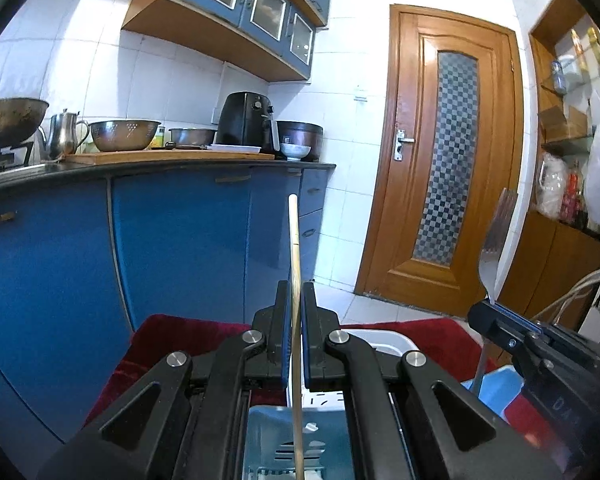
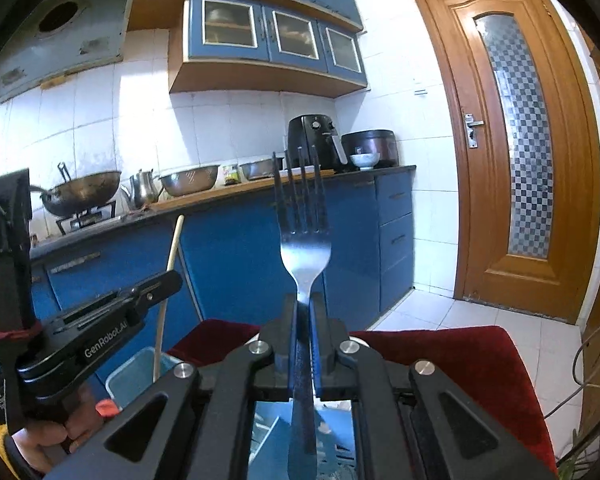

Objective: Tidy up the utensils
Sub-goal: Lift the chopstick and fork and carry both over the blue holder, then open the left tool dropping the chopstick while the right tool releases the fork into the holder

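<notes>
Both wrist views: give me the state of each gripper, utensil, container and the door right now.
Left gripper: shut on the wooden chopstick.
Pale wooden chopstick: held upright, clear of the bin.
Right gripper: shut on the fork.
Steel fork: held upright, tines up.
Light blue slotted plastic bin: below both grippers, contents unclear.
Brown wooden door: closed.

chopstick [image 1: 295,264]: lower end cut off at 6 o'clock | fork [image 2: 305,240]: handle end cut off at 6 o'clock | blue bin [image 2: 134,374]: mostly hidden behind grippers
</notes>
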{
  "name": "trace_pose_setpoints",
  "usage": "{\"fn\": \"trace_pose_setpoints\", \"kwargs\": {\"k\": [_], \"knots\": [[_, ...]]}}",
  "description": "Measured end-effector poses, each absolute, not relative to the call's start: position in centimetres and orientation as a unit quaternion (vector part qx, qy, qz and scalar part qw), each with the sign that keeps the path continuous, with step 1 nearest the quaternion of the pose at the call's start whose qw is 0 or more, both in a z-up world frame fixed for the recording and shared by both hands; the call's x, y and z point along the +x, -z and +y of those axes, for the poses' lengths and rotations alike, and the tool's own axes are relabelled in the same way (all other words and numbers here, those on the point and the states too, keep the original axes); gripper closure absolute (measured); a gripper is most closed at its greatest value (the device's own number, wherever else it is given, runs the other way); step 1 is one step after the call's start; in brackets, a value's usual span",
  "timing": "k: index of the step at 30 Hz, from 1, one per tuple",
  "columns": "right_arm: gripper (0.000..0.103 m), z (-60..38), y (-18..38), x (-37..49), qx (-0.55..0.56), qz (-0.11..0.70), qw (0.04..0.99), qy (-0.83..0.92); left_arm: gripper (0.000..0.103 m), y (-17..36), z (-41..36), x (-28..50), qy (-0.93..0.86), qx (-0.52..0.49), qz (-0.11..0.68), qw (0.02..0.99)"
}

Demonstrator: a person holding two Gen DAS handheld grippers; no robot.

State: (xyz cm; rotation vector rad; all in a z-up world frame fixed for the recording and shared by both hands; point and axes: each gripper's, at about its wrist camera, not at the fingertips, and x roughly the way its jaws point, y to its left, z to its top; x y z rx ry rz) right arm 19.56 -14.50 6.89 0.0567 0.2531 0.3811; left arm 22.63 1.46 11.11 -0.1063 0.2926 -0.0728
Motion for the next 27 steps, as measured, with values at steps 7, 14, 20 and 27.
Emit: {"fn": "trace_pose_setpoints", "kwargs": {"k": [7,14,20,27], "knots": [[0.096,-14.1,-6.1,19.1,0.013,0.143,0.97,-0.194,0.101,-11.1,1.1,22.3,0.042,-0.047,0.158,0.986],[0.077,-14.2,-6.1,18.9,0.021,0.162,0.966,-0.201,0.066,-11.6,1.1,21.7,0.053,-0.048,0.175,0.982],[0.058,-14.4,-7.3,18.1,0.028,0.154,0.966,-0.208,0.062,-12.5,0.7,20.8,0.053,-0.03,0.177,0.982],[0.05,-14.7,-8.9,16.4,0.038,0.149,0.965,-0.214,0.058,-14.0,1.1,18.9,0.064,-0.038,0.183,0.98]]}}
